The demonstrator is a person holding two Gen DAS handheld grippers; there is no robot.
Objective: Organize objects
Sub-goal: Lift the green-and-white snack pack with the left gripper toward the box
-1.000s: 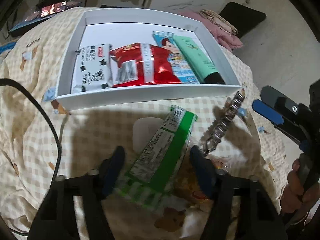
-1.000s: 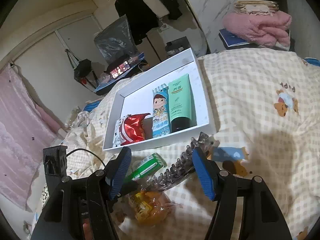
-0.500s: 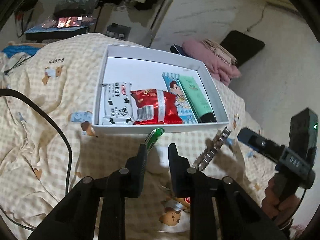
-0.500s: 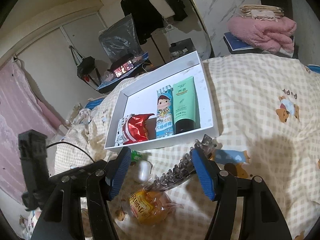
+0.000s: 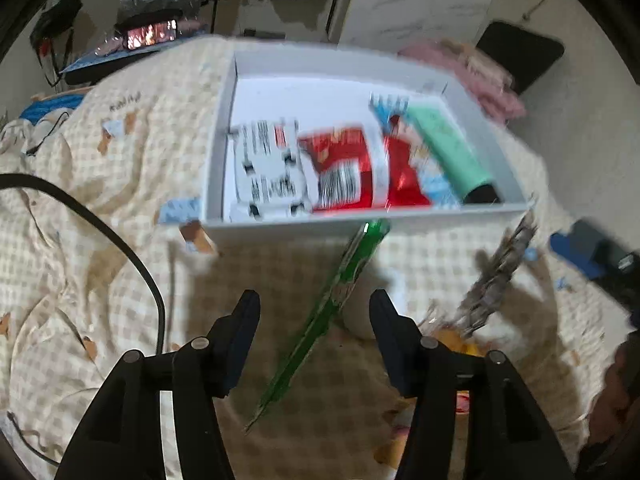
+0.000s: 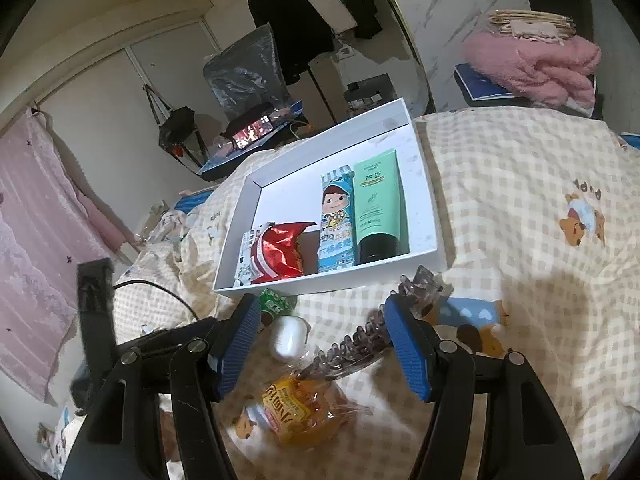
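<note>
Green packet (image 5: 320, 320) now loose between just-reopened left tool (image 5: 314, 308) jaws.

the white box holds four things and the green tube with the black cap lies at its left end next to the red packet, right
Not quite: the green tube lies at the right end of the white box, beside the blue cartoon packet, as the right wrist view shows. The red packet lies further left. The box does hold four things.

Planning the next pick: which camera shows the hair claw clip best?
The right wrist view: the hair claw clip lies sharp between that gripper's open fingers, teeth plain. The left wrist view shows the clip only as a motion-blurred grey streak at the right.
</note>
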